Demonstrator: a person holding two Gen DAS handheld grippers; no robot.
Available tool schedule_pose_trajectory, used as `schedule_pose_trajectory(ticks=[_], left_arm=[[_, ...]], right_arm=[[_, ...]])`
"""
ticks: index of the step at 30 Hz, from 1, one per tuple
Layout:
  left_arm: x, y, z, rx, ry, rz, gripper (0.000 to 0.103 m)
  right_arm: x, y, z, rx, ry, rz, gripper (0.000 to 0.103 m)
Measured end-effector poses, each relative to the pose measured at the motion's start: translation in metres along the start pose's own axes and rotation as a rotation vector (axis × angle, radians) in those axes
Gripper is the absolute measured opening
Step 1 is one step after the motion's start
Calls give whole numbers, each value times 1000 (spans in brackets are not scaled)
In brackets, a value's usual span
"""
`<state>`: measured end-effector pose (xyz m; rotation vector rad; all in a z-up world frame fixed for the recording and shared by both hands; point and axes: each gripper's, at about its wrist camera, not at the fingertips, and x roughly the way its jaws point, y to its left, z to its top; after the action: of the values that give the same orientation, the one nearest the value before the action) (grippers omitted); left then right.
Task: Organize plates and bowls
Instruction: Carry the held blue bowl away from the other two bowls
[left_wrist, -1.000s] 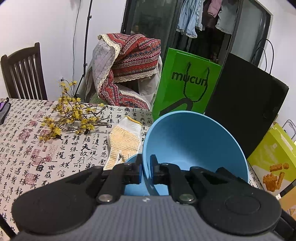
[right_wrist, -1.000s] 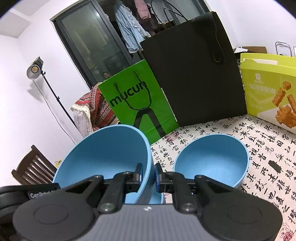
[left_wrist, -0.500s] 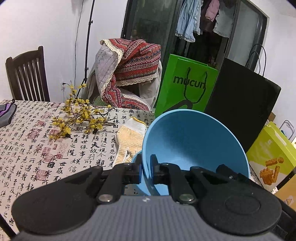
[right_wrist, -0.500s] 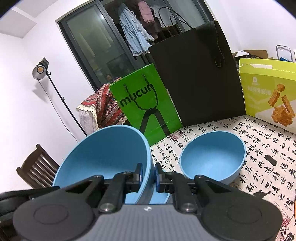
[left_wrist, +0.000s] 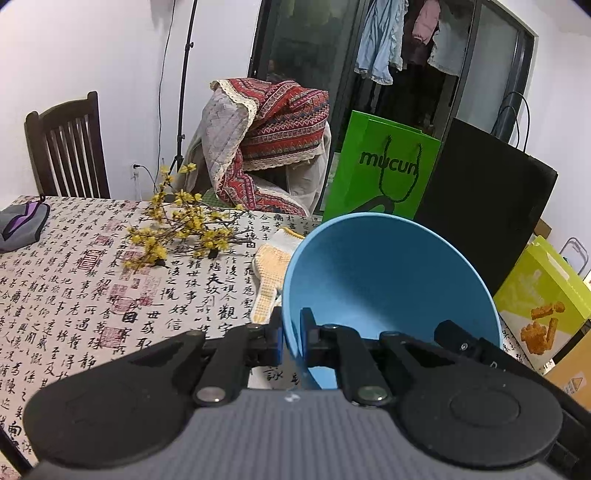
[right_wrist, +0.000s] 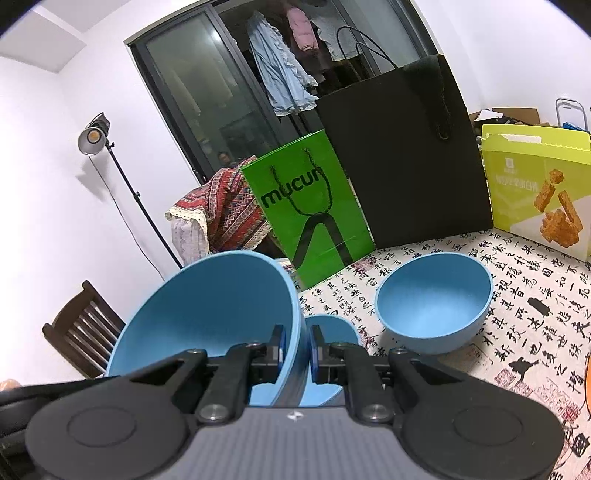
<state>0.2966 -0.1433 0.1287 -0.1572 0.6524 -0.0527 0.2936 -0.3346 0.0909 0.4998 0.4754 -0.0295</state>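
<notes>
1. Calligraphy cloth (left_wrist: 74, 295) covered the table, with bags (right_wrist: 314, 221) standing behind.
2. Left gripper (left_wrist: 291, 332) was clamped on the rim of a tilted blue bowl (left_wrist: 388, 280), raised above the cloth.
3. Right gripper (right_wrist: 297, 347) pinched the same bowl's opposite rim.
4. Second bowl (right_wrist: 436, 302) sat on the cloth to the right; a smaller bowl (right_wrist: 328, 362) lay just beneath the grippers.

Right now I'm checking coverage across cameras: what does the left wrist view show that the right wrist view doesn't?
Only the left wrist view shows the yellow flower branch, the glove and the left gripper clamping its blue bowl. Only the right wrist view shows the blue bowl standing on the table and the lamp. Both show the green bag, black bag and snack box.
</notes>
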Motion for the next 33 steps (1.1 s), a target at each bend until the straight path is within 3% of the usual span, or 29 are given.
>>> schedule_pose_trajectory(ticks=[33], left_arm=[[-46, 72, -25, -6, -41, -24, 10]], right_arm=[[-38, 59, -53, -29, -4, 29, 12]])
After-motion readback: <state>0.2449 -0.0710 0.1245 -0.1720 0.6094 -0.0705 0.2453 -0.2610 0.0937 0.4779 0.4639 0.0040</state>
